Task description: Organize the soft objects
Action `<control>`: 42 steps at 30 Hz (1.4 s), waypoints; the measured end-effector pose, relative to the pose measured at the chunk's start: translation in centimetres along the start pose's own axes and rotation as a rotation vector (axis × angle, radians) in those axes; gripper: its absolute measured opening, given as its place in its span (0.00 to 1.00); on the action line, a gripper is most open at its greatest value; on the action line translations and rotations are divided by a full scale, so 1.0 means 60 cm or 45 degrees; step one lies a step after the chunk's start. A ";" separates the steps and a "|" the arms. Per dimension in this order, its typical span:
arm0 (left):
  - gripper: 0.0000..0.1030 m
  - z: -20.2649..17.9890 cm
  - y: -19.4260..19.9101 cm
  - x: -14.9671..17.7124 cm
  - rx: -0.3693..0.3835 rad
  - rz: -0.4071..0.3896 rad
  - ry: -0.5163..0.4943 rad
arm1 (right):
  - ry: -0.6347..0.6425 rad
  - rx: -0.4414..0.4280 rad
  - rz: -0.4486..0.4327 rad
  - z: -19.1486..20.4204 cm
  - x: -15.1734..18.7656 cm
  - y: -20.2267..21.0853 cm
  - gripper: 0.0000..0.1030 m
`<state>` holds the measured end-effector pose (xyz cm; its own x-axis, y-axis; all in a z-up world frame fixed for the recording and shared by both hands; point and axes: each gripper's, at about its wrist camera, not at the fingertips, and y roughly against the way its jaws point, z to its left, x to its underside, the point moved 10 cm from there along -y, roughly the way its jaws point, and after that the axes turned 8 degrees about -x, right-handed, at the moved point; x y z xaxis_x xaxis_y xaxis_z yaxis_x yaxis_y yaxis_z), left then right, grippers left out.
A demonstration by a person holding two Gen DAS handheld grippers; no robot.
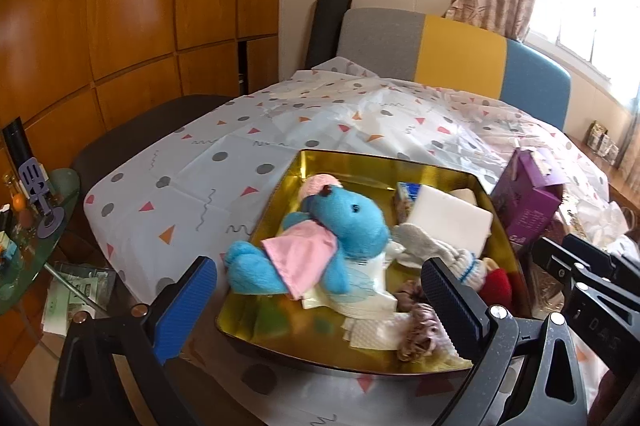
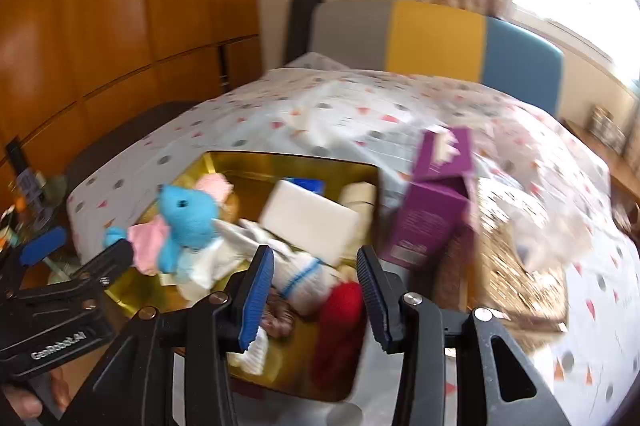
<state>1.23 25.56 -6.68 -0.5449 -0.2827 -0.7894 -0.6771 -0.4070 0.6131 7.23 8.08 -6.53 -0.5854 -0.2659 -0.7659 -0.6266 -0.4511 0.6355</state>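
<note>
A gold tin [image 1: 360, 162] on the table holds a blue plush toy [image 1: 352, 222] in a pink dress, a white block [image 1: 452, 222], a white sock with blue stripes [image 1: 436, 250], a red soft item [image 1: 498, 284], a brownish scrunchie [image 1: 420, 334] and paper tissues [image 1: 372, 330]. My left gripper [image 1: 316, 264] hovers open and wide over the tin's near edge, its pads clear of the toy. The right wrist view is blurred. My right gripper [image 2: 313, 252] stands open above the sock [image 2: 304, 274] and the red item [image 2: 340, 322], gripping nothing. The plush toy [image 2: 188, 218] lies to its left.
A purple carton [image 1: 528, 210] stands just right of the tin, with a glittery gold sheet [image 2: 512, 266] beyond it. A patterned cloth [image 1: 224, 154] covers the table. A grey, yellow and blue chair back [image 1: 460, 46] is behind it; a glass side table [image 1: 36, 226] is at the left.
</note>
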 end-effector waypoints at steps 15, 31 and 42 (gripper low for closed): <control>1.00 -0.041 0.022 0.004 -0.042 -0.038 -0.073 | -0.079 0.123 -0.024 -0.061 0.023 0.032 0.42; 1.00 -0.040 0.020 0.009 -0.038 -0.025 -0.067 | -0.097 0.123 -0.012 -0.066 0.027 0.026 0.42; 1.00 -0.029 0.019 0.011 -0.070 -0.023 -0.051 | -0.099 0.122 -0.014 -0.065 0.027 0.027 0.42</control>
<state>0.97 23.40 -6.54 -0.5526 -0.2405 -0.7980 -0.6594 -0.4595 0.5951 7.26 3.61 -7.15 -0.6140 -0.1925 -0.7655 -0.6775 -0.3690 0.6363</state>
